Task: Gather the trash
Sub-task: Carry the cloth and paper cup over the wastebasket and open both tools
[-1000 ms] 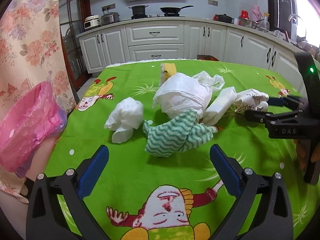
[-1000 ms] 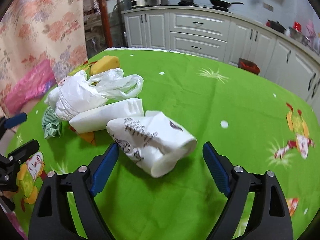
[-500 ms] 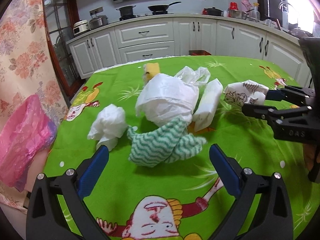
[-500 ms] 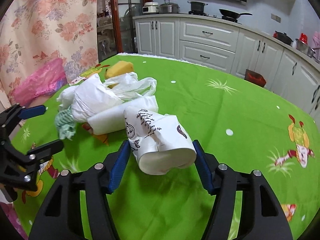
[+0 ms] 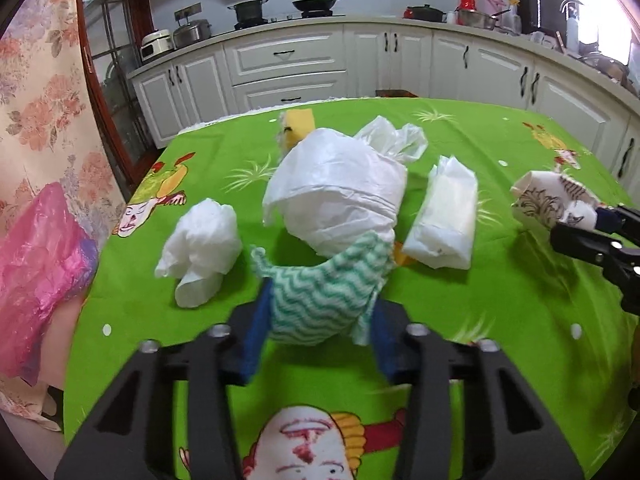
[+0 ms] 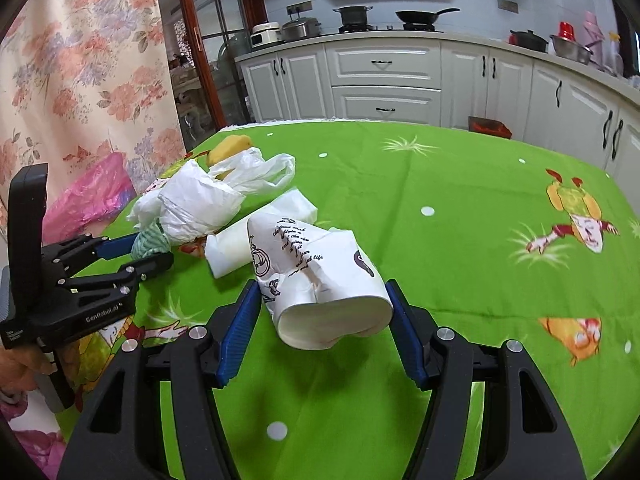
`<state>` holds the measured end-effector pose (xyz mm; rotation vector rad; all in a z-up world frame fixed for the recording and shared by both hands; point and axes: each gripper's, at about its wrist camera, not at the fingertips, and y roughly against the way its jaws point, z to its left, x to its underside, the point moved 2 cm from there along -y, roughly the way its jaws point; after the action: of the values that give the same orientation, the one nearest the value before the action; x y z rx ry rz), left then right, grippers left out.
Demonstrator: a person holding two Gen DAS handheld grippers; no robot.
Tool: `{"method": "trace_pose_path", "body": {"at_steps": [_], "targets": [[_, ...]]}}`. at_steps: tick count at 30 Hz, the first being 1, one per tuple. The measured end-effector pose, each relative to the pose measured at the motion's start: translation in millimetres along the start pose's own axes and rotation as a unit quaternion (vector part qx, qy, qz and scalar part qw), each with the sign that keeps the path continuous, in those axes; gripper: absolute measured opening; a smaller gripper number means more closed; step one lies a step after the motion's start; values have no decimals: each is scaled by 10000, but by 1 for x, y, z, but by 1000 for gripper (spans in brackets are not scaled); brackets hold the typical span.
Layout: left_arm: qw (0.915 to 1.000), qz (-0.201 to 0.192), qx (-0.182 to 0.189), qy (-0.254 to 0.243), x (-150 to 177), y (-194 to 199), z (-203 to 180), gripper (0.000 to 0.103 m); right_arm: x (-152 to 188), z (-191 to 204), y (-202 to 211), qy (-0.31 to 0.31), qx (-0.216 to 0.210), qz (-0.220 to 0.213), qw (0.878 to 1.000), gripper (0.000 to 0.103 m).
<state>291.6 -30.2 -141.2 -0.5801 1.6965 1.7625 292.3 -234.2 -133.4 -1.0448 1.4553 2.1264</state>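
Clamping: left gripper (image 5: 318, 316) on green cloth (image 5: 324, 292) | right gripper (image 6: 324, 312) pinching paper cup (image 6: 320, 276)

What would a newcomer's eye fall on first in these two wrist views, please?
Probably the bright green cartoon tablecloth with a heap of white trash at its middle, led by a big knotted white plastic bag. Next, the two grips: the left gripper is shut on a green-and-white zigzag cloth at the front of the heap, while the right gripper clamps a crushed printed paper cup. A pink bag hangs at the table's left edge.
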Motion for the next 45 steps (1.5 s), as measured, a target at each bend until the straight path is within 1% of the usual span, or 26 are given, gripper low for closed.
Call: {"method": "trace_pose_path", "body": {"at_steps": [6,12,19,23,26,31,38,41,45], "targets": [[9995,-293,-2,121,7,23,-2,40,6,4,6,-107,-65,-38,9999,60],[9991,-434,-19,13,12,45,-5,40,9,20,14,-43,-223,-67,9997,60],[9985,-463,-70,271,17,56,12,40,13,47,18,184,-342,-27,9992,60],[9981,-479,-83,381,23,65,25,41,10,61,20,231,-423,-76,9988,60],[9971,-568,-91,495,28,75,35,41,5,74,21,280,-482,-134,9984,60],[9946,-716,-154,730,35,91,59,41,-4,98,17,329,-651,-200,9971,60],[9883,-883,-250,1218,41,109,100,41,-22,145,8,623,-829,-339,9940,60],[9847,-996,-411,1371,44,120,123,41,-32,165,1,743,-906,-366,9924,60],[9807,-1115,-676,1454,45,134,153,42,-45,193,-11,934,-1077,-347,9892,60]]}}
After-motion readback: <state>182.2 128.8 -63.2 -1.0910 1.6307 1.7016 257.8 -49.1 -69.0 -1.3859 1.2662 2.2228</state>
